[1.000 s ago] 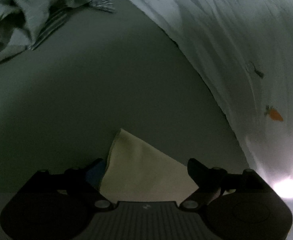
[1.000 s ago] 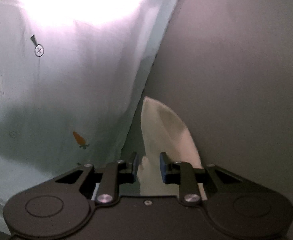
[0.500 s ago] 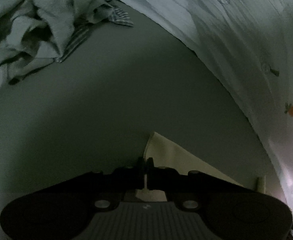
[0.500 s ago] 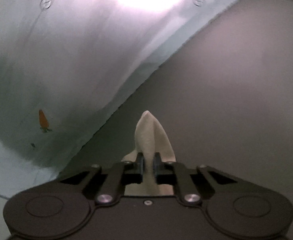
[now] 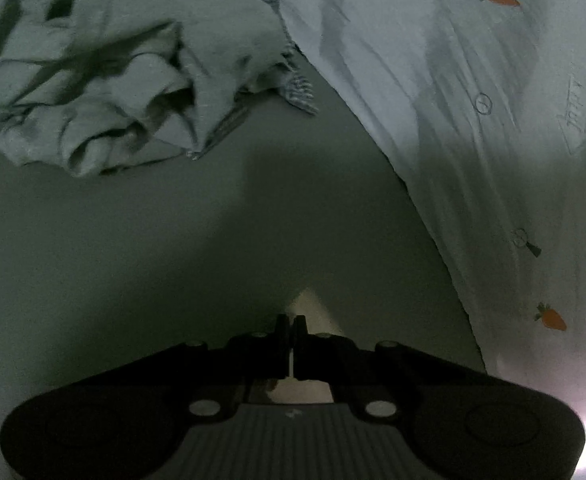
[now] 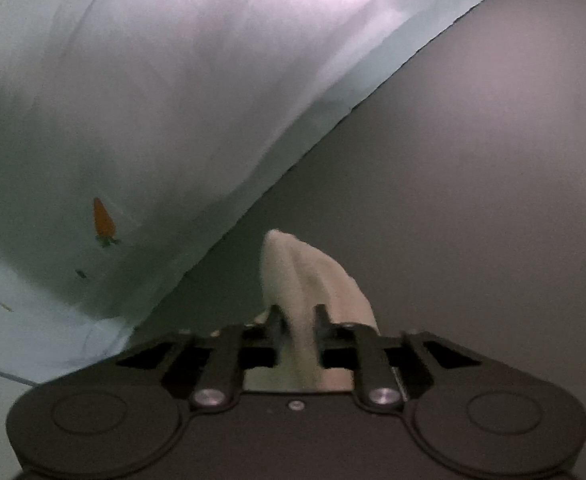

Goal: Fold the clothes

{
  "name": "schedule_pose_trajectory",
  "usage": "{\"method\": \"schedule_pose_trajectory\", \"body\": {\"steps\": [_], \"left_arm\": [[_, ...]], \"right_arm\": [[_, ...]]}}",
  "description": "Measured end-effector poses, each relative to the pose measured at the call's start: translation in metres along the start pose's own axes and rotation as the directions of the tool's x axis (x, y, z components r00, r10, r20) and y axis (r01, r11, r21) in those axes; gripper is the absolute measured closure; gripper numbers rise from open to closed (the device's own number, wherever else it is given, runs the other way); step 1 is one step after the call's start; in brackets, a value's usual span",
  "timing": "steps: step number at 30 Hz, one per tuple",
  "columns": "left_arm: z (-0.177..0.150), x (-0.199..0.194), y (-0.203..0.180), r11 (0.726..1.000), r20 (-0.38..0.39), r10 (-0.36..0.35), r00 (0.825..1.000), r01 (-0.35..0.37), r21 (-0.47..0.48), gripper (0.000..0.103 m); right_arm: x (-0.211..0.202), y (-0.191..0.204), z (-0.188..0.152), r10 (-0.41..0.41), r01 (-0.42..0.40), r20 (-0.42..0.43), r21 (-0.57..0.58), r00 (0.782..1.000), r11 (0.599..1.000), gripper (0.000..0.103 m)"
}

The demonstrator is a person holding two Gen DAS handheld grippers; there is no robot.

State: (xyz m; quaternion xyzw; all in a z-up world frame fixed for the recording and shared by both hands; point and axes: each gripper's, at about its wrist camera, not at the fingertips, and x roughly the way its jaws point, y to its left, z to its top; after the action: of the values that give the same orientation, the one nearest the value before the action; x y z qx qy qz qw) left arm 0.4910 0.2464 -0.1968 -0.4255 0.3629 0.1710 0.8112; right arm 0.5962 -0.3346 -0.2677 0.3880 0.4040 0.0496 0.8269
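Note:
A cream-coloured garment (image 5: 313,312) is pinched at one edge by my left gripper (image 5: 291,322), whose jaws are shut on it; only a small corner shows past the fingertips. My right gripper (image 6: 299,314) is shut on another bunched part of the same cream garment (image 6: 313,276), which sticks up in a fold between the fingers. Both grippers hold it above a plain grey surface (image 5: 133,240).
A crumpled pale grey-green heap of clothes (image 5: 105,80) lies at the far left in the left wrist view. A white sheet printed with carrots (image 5: 493,120) covers the right side there, and the upper left in the right wrist view (image 6: 153,120). Bright glare sits on it.
My left gripper went from open around the cream garment to shut on its edge. My right gripper closed on its fold. Both have lifted, and less cloth shows ahead of the left fingers.

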Motion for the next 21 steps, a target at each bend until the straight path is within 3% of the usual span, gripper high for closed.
{"method": "schedule_pose_trajectory", "body": {"steps": [6,10,13,16,21], "left_arm": [[-0.015,0.012,0.006,0.995,-0.026,0.094,0.995,-0.092,0.041,0.103],[-0.022,0.012,0.003,0.996,-0.05,0.082,0.995,-0.08,0.042,0.103],[-0.025,0.005,-0.01,0.997,-0.047,0.02,0.999,-0.016,0.074,0.103],[-0.031,0.002,-0.03,0.993,-0.062,-0.04,0.997,0.047,0.108,0.103],[-0.059,0.002,-0.068,0.97,-0.146,-0.178,0.973,0.198,0.139,0.103]], "right_arm": [[0.021,0.014,-0.004,-0.157,0.152,-0.016,-0.171,0.987,0.973,0.055],[0.026,0.03,-0.007,-0.249,0.236,-0.01,-0.277,0.969,0.931,0.048],[0.016,0.037,-0.01,-0.284,0.264,-0.013,-0.323,0.959,0.909,0.041],[0.0,0.038,-0.017,-0.281,0.259,-0.025,-0.321,0.959,0.911,0.039],[-0.031,0.03,-0.03,-0.243,0.223,-0.042,-0.271,0.969,0.936,0.038]]}}
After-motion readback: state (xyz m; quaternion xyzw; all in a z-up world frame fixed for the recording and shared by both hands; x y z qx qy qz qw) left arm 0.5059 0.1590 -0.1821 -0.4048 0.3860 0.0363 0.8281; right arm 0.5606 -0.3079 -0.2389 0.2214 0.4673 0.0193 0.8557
